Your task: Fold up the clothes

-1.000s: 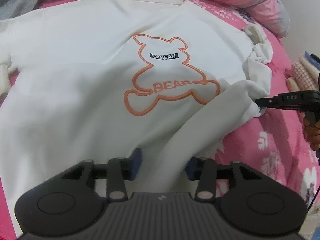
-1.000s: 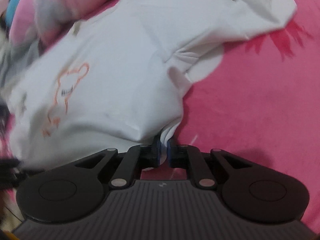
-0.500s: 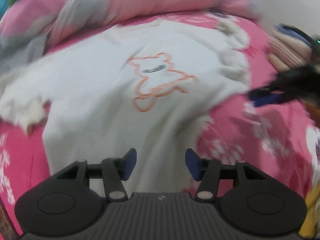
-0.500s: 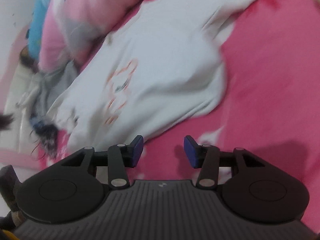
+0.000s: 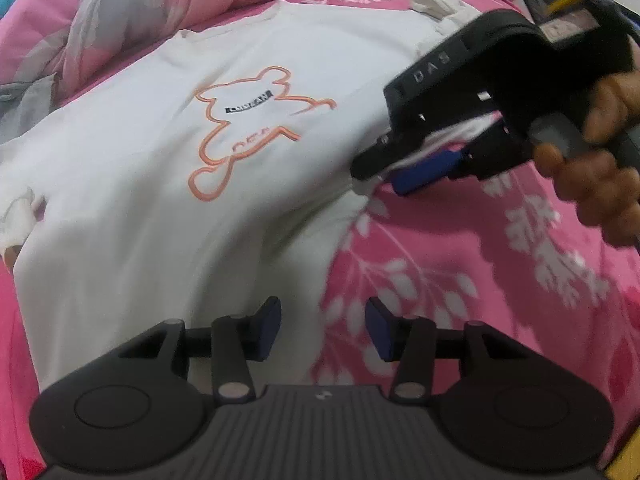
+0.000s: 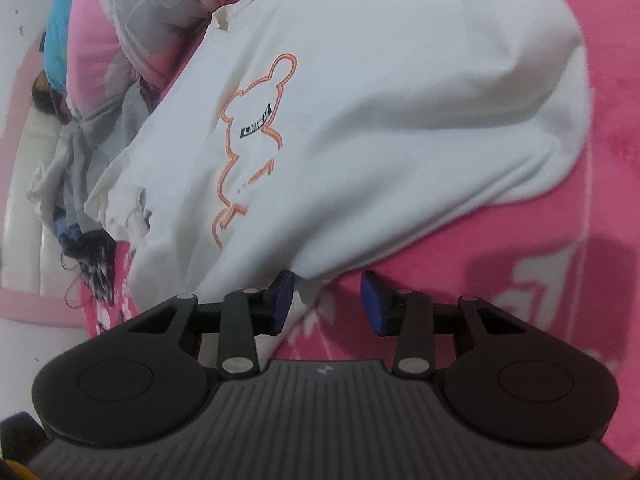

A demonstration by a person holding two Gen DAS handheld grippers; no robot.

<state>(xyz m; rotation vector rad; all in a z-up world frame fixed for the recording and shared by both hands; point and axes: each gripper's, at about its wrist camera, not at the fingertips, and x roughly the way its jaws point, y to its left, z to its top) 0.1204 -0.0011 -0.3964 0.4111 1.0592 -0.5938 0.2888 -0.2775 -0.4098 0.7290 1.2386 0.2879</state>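
Left wrist view is showing my left tongs [image 5: 322, 328] hovering over the near edge of the white sweatshirt [image 5: 160, 240]. Their blue pads are standing apart, having just been closing a little. Nothing is being pinched: one pad is sitting over the white cloth, the other over the pink flowered blanket [image 5: 440, 280], and the hem is running between them.

The sweatshirt is lying front up on the blanket, its orange bear outline [image 5: 244, 132] facing me and its neckline pointing away toward a rumpled pink quilt [image 5: 200, 0]. One cuff is bunching at the left edge.

My right hand [image 5: 592, 168] is coming in from the right, holding the right tongs [image 6: 326, 304] against the sweatshirt's side edge. From here a strip of white cloth is showing between their fingers.

Right wrist view is giving me the closer look. Those pads are also spread, having just been closing. The edge of the sweatshirt is reaching the left pad and a little white is poking into the gap, but the pads are not pressing on it and mostly blanket is showing between them. A grey garment [image 6: 92, 152] is lying crumpled beyond the sweatshirt's far sleeve.
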